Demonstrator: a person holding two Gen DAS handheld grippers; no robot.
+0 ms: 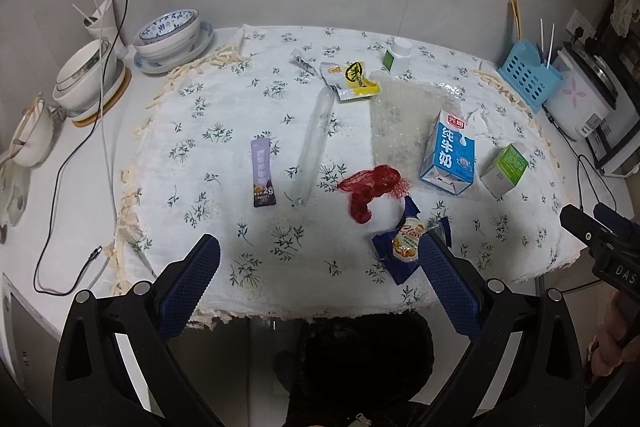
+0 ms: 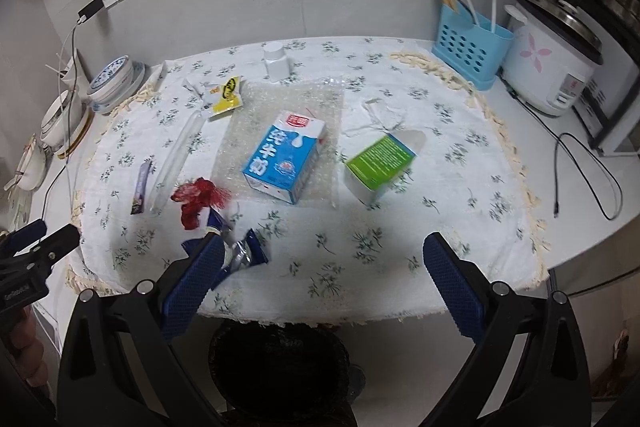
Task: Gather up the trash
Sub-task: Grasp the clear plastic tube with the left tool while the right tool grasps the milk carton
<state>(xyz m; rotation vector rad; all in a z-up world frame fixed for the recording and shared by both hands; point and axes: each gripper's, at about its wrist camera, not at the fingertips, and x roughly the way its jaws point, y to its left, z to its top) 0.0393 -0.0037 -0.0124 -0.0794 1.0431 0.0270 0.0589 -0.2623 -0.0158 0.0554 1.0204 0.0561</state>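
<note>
Trash lies on the floral tablecloth (image 1: 224,131): a blue milk carton (image 1: 450,153) (image 2: 286,155), a green-and-white box (image 1: 505,169) (image 2: 380,161), a red net (image 1: 370,189) (image 2: 198,199), a dark blue snack wrapper (image 1: 404,247) (image 2: 240,253), a purple sachet (image 1: 263,167), a clear plastic tube (image 1: 316,143), a yellow wrapper (image 1: 356,81) and a white bottle (image 1: 398,57) (image 2: 275,61). My left gripper (image 1: 320,275) is open above the near table edge, its right finger next to the blue wrapper. My right gripper (image 2: 324,279) is open and empty above the near edge. A dark bin (image 1: 360,359) (image 2: 280,363) sits below.
Bowls (image 1: 172,35) are stacked at the back left, with cables (image 1: 80,155) trailing from a wall charger. A blue utensil holder (image 2: 472,51) and a rice cooker (image 2: 552,67) stand at the back right. A bubble-wrap sheet (image 2: 280,115) lies under the milk carton.
</note>
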